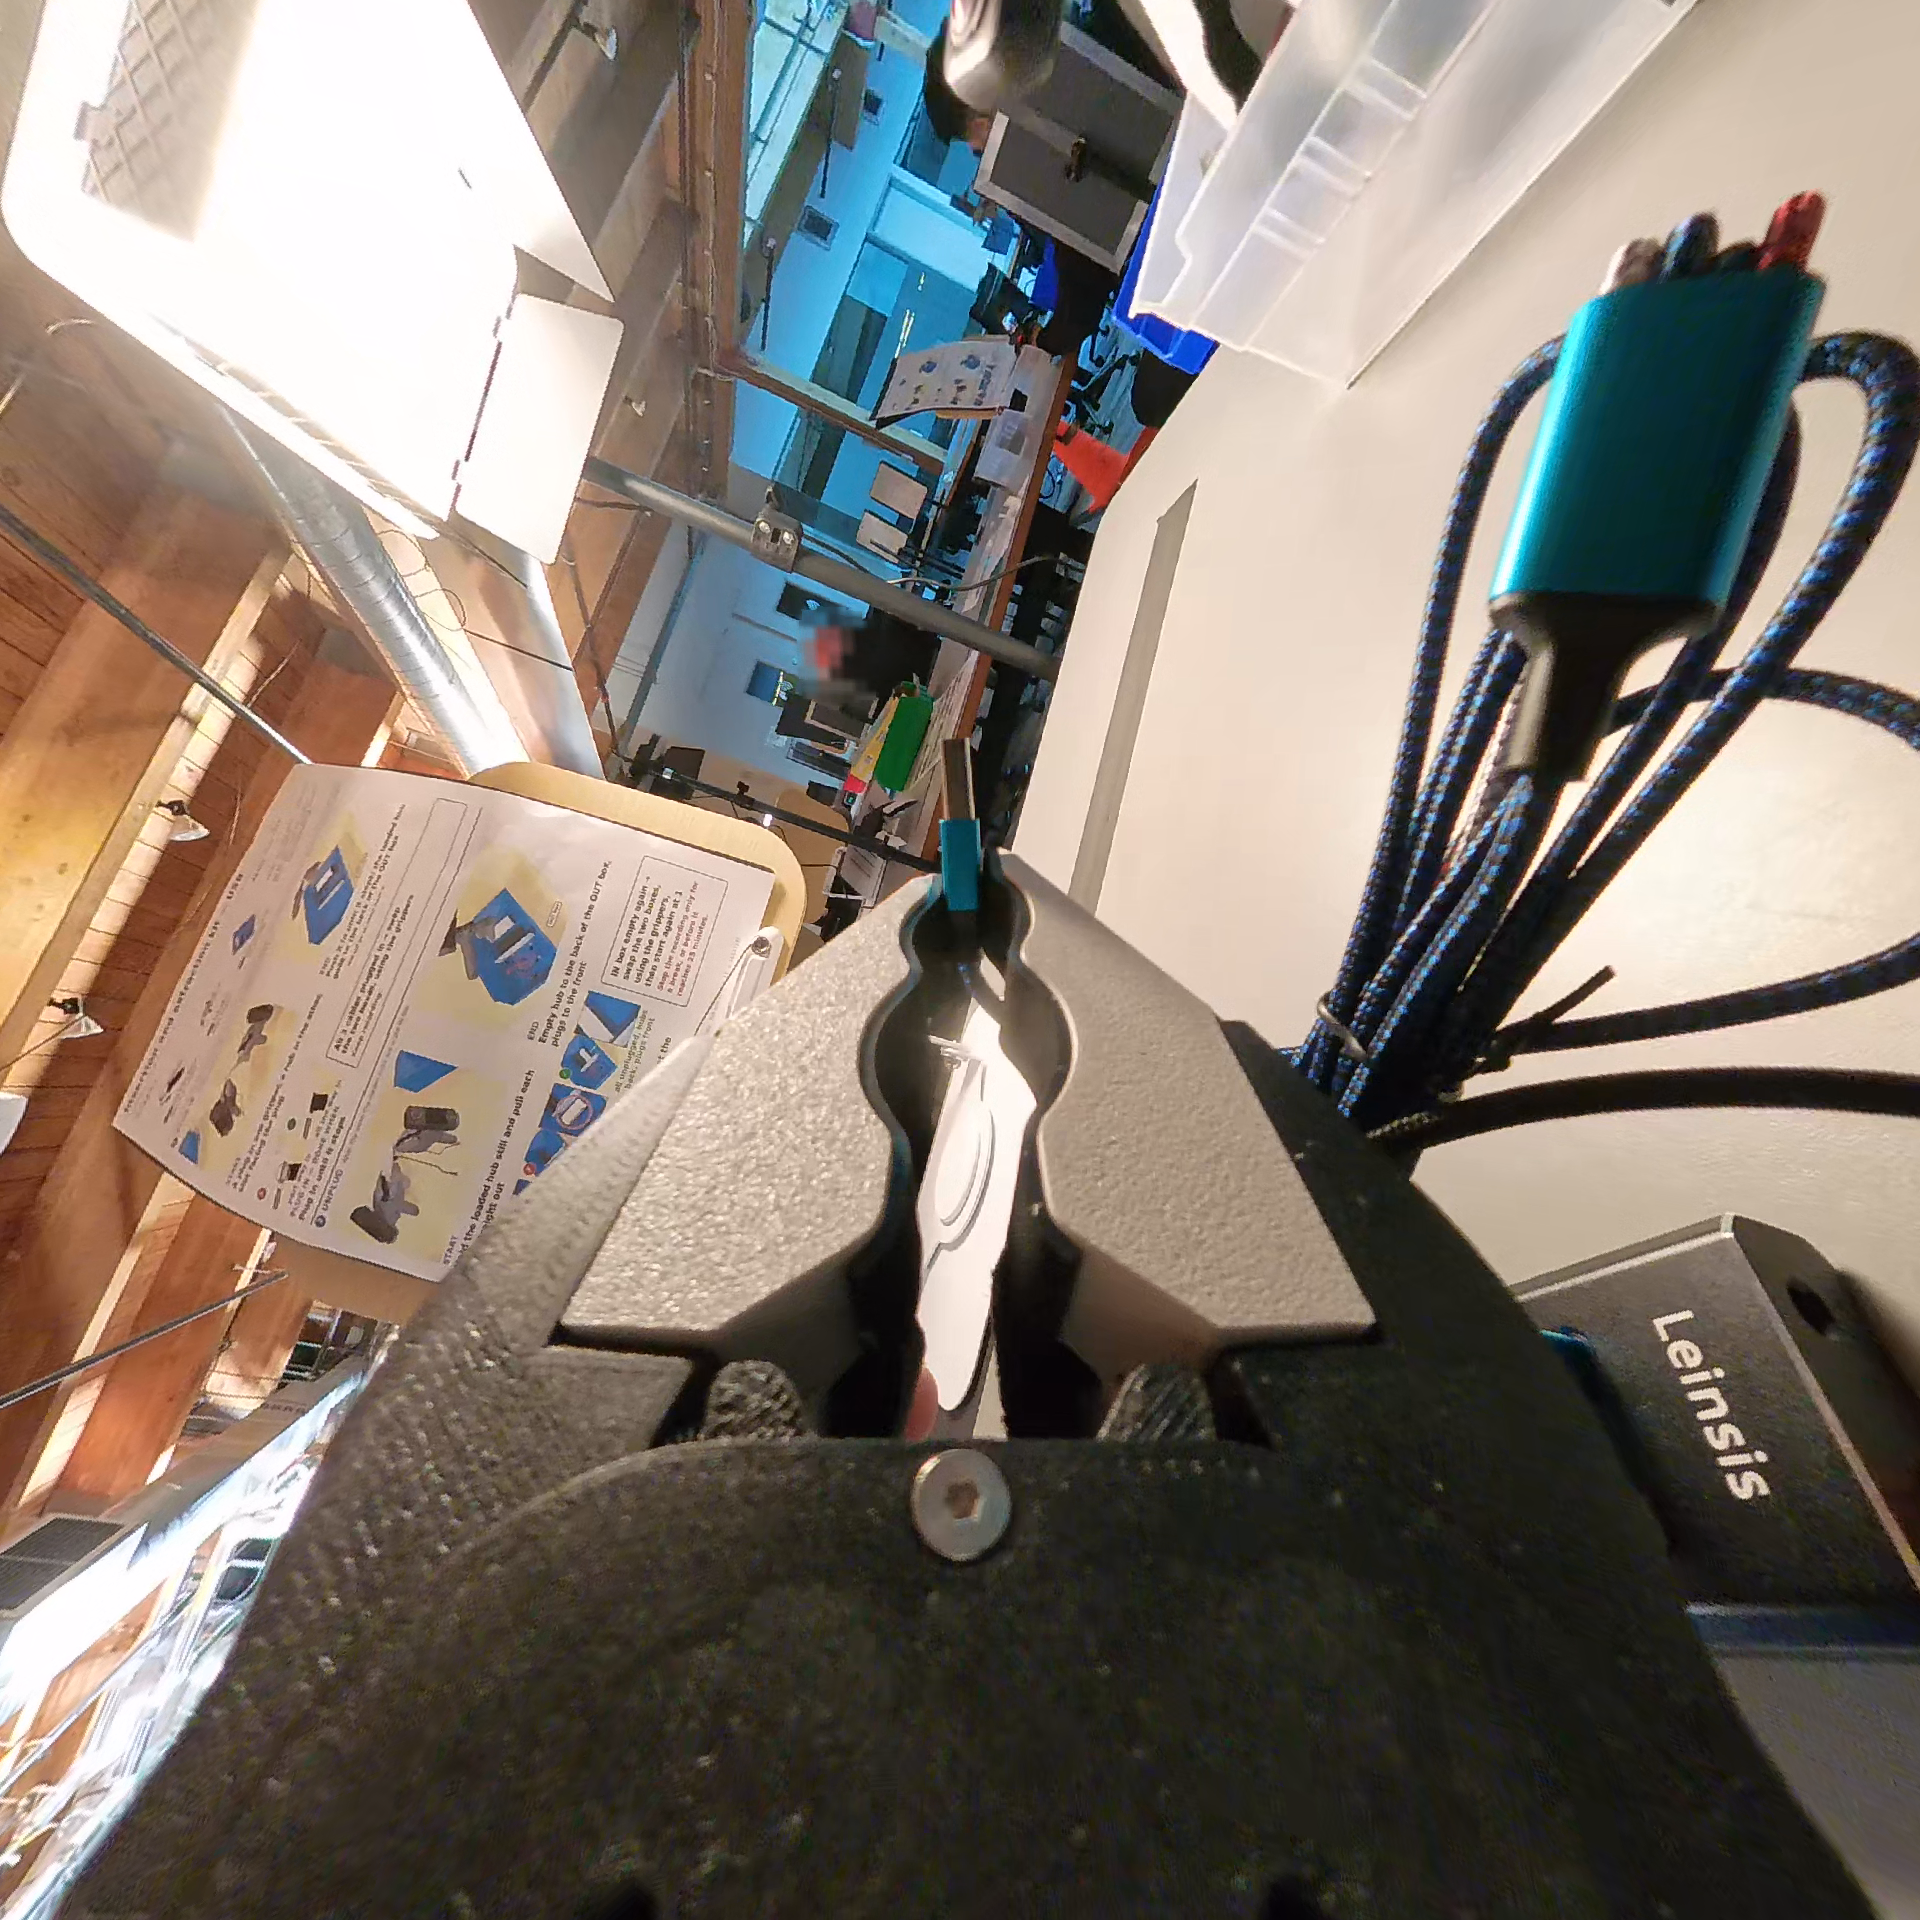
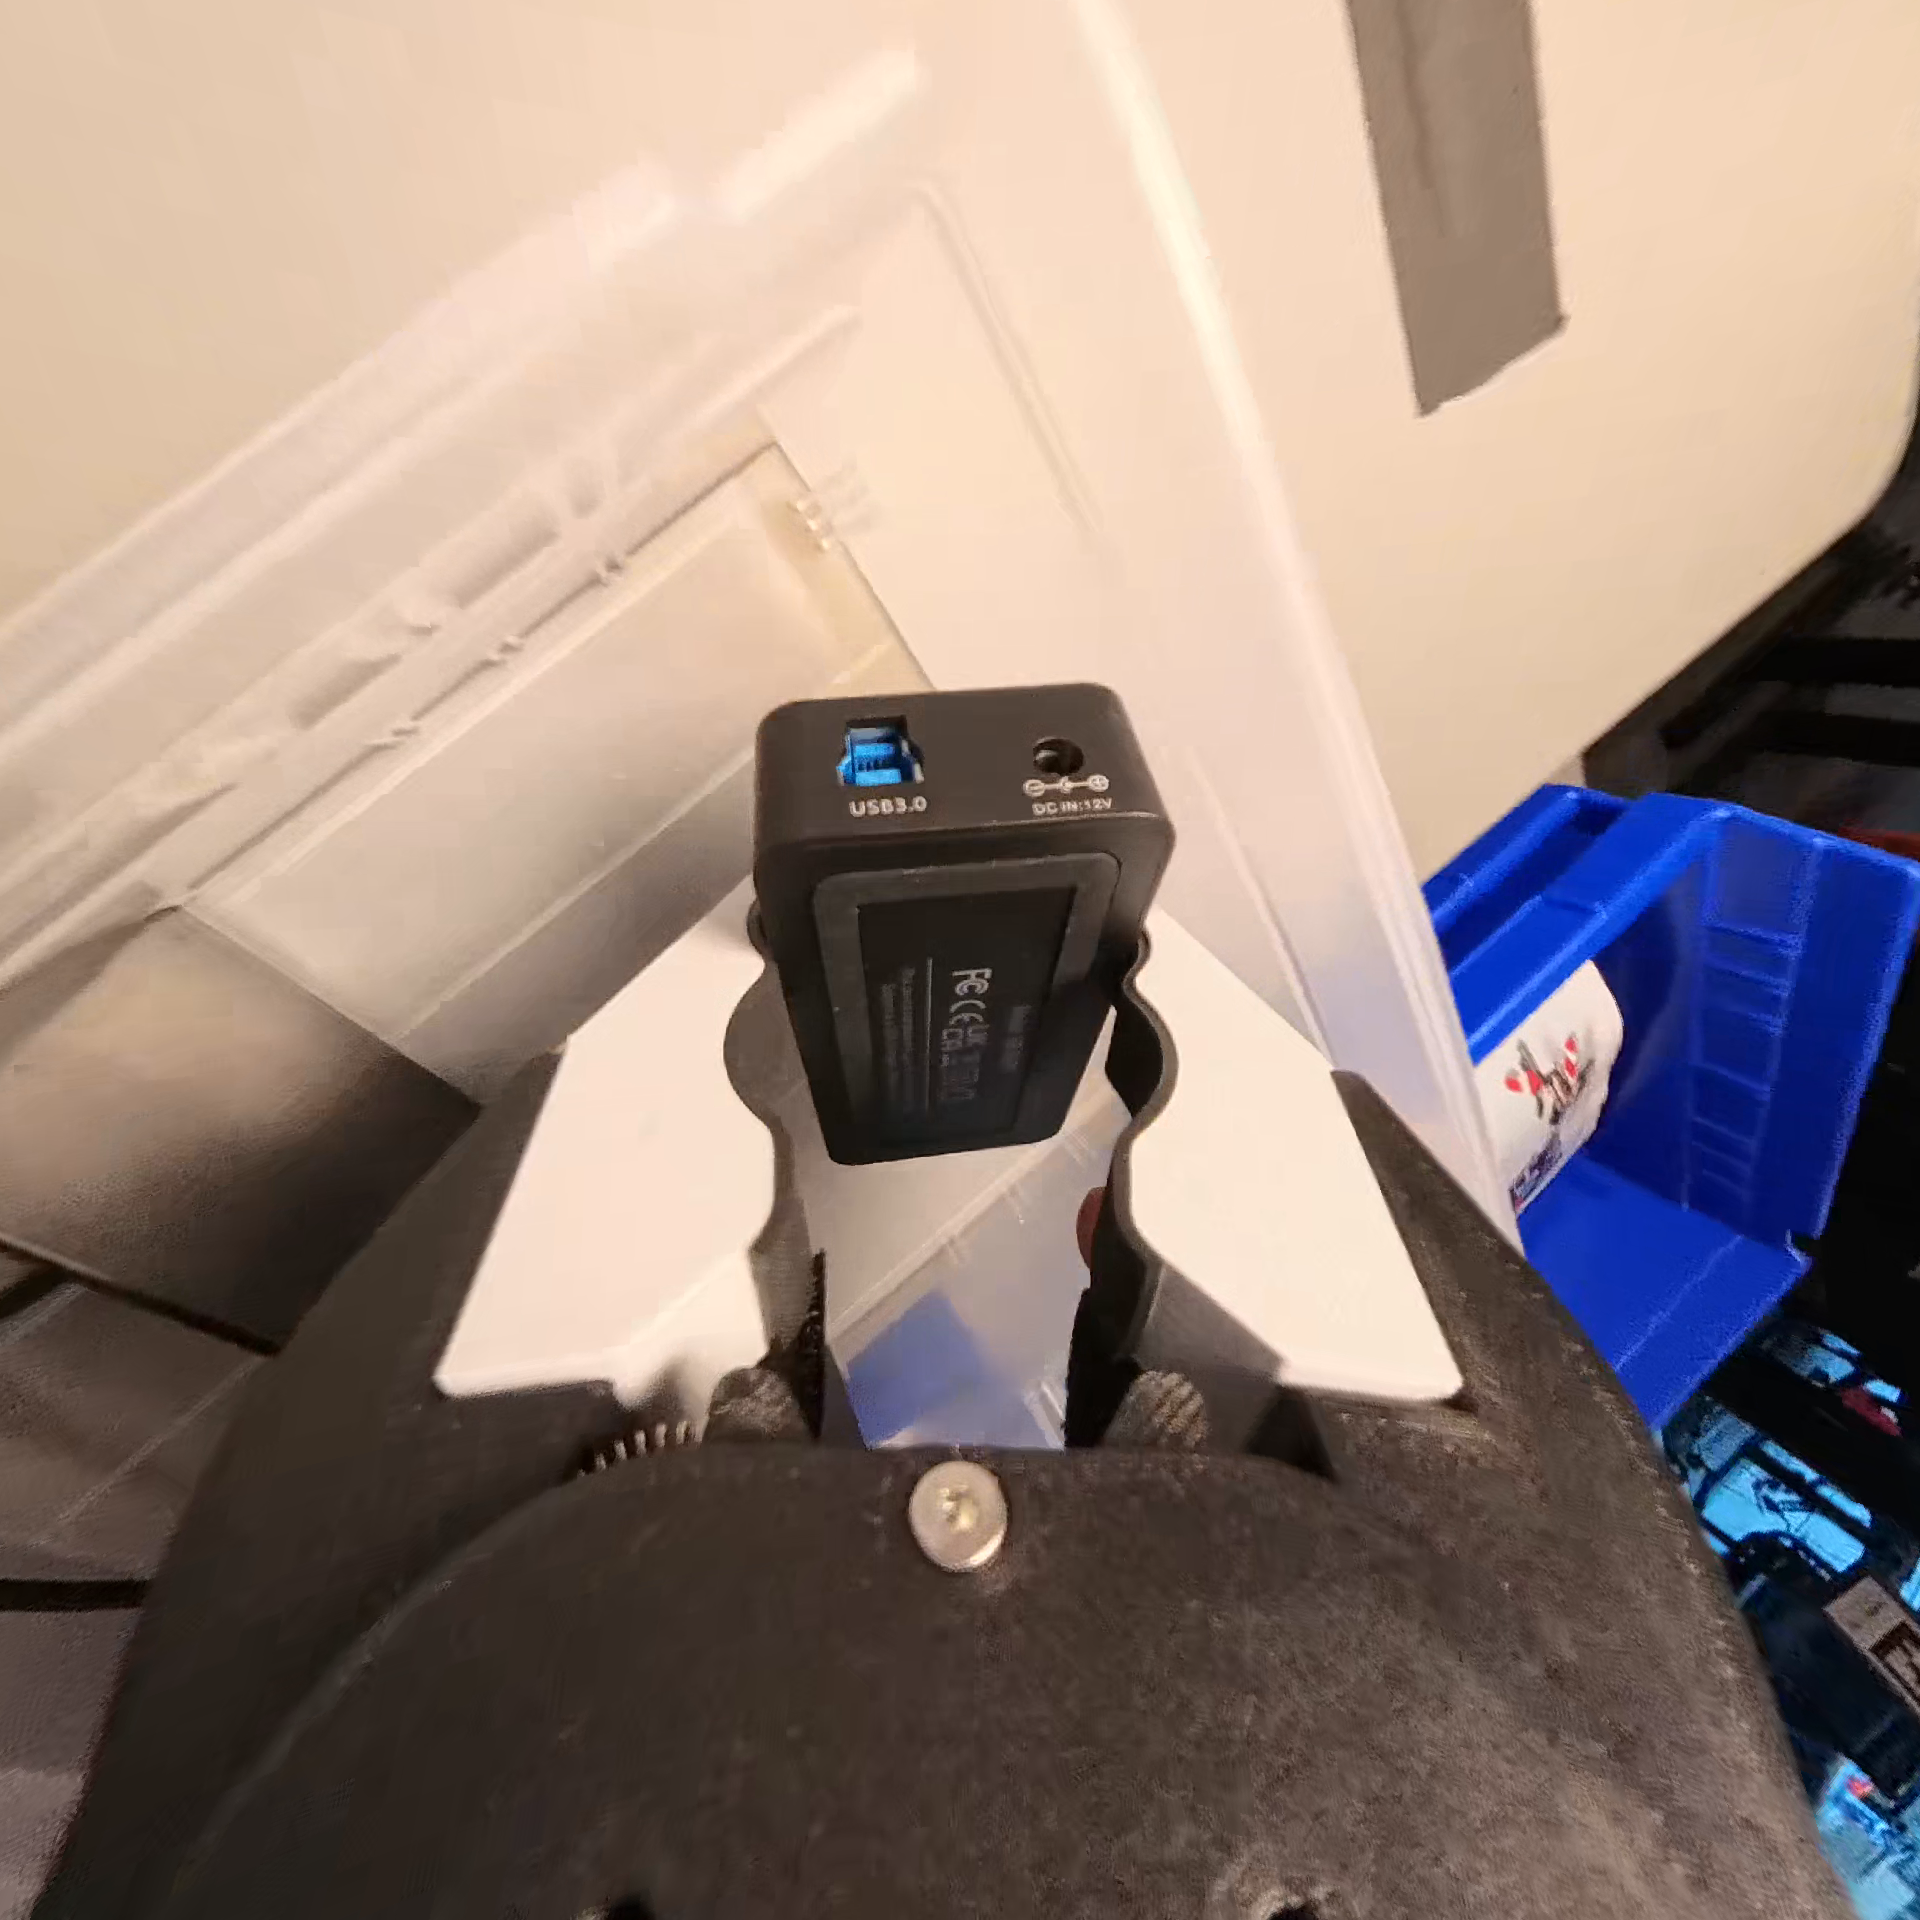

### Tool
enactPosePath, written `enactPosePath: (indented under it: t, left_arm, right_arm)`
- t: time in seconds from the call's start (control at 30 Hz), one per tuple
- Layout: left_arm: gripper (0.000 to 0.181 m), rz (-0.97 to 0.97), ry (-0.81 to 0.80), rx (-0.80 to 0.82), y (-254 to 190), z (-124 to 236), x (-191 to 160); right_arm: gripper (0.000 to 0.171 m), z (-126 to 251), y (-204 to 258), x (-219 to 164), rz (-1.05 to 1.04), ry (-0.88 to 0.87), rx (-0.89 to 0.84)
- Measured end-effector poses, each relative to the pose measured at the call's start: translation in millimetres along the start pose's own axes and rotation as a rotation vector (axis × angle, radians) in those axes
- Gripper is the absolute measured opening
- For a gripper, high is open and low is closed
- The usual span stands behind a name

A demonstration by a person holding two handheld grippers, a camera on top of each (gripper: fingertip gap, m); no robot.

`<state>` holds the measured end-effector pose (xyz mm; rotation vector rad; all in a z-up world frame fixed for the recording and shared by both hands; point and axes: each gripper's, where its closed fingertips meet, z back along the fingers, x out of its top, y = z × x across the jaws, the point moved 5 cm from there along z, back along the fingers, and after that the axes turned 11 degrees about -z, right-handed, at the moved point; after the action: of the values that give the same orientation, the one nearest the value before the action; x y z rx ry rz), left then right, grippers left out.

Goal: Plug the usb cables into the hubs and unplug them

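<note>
Plug (image 1: 961,852) first: our left gripper (image 1: 961,904) was clenched on its teal shell, right at the fingertips, with the metal tongue jutting forward past them, free, which we judged was how it had to be held to enter a port. Its cable was not visible beyond the jaws. Our right gripper (image 2: 951,997) was clamped on the hub (image 2: 961,914) across its narrow sides, the end face with the blue socket (image 2: 878,764) and the round power jack (image 2: 1058,755) pointing away from us beyond the tips, the labelled underside turned up. We took that grip as a way to steady the hub. No cable showed in it. Beside the left gripper a teal hub (image 1: 1652,447) hung amid blue braided cables (image 1: 1455,831), over the table (image 1: 1299,623). Behind the black hub stood a clear bin (image 2: 623,623), with a blue bin (image 2: 1662,1039) to its right.
</note>
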<state>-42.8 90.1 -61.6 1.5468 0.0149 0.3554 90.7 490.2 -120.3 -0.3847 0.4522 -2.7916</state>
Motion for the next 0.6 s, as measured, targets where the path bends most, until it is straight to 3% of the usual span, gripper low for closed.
enactPosePath:
  t: [0.2, 0.37, 0.6]
  left_arm:
    - [0.009, -0.005, -0.004, 0.003, -0.3, 0.3, 0.6]
    - [0.009, -0.006, -0.005, 0.003, -0.5, 0.8, 1.2]
    - [0.009, 0.03, -0.01, -0.001, 1.2, 1.3, -0.1]
  right_arm:
    - [0.061, -18.4, 14.0, 2.4, 0.114, 0.106, 0.009]
    - [0.063, -17.7, 17.8, 9.2, 0.132, 0.085, 0.006]
    - [0.073, 11.8, 3.3, 5.4, 0.091, 0.037, -0.148]
